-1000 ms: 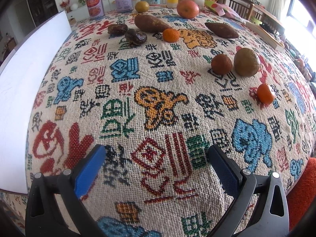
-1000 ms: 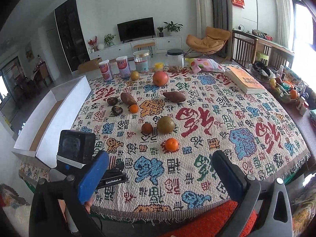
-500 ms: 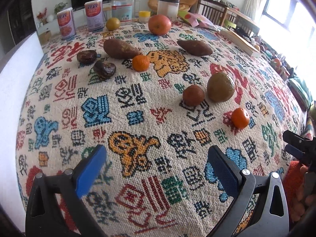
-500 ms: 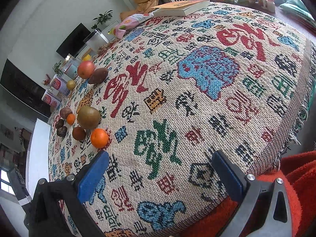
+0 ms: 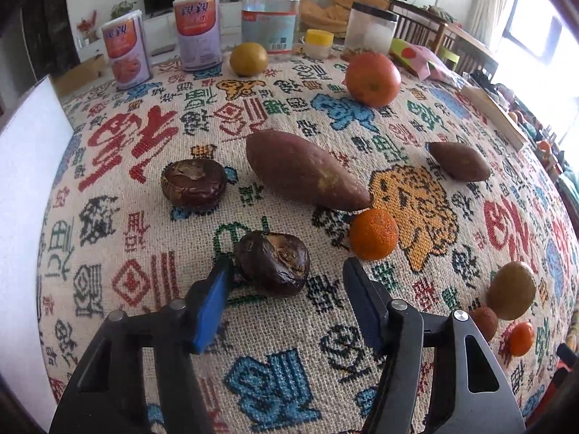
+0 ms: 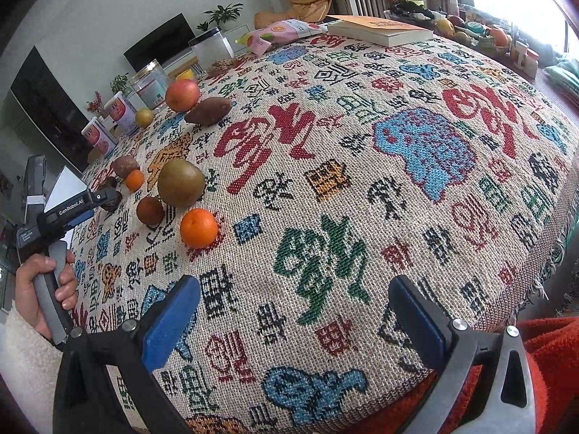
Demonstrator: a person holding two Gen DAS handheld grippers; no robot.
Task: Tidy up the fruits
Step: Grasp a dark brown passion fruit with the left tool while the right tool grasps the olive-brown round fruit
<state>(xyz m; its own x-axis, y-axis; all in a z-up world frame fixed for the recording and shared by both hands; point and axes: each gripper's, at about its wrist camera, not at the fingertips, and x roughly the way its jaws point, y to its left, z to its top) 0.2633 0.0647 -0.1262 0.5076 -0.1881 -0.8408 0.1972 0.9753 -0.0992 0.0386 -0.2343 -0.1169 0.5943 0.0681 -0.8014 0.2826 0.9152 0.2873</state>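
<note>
A dark wrinkled fruit (image 5: 275,258) lies on the patterned tablecloth (image 5: 325,361) between the jaws of my left gripper (image 5: 287,267). The jaws are closing; the left pad (image 5: 211,300) is at the fruit's side and the right pad stands apart from it. A second dark fruit (image 5: 193,184), a large sweet potato (image 5: 304,170) and a small mandarin (image 5: 372,233) lie just beyond. My right gripper (image 6: 293,289) hangs open over the cloth near the table's front edge with nothing between its fingers. A mandarin (image 6: 199,228), a green-brown fruit (image 6: 181,182) and a small brown fruit (image 6: 150,209) lie to its far left.
At the back stand two cans (image 5: 125,56), a jar (image 5: 271,18), a clear container (image 5: 369,27), a yellow fruit (image 5: 249,58) and a big orange (image 5: 372,79). A small sweet potato (image 5: 459,161) lies right. A white box (image 5: 25,199) borders the left side. A book (image 6: 380,30) lies far off.
My left gripper has moved forward across the table to the dark wrinkled fruit and its jaws have narrowed around it. My right gripper has dropped low over the table's front part and rolled.
</note>
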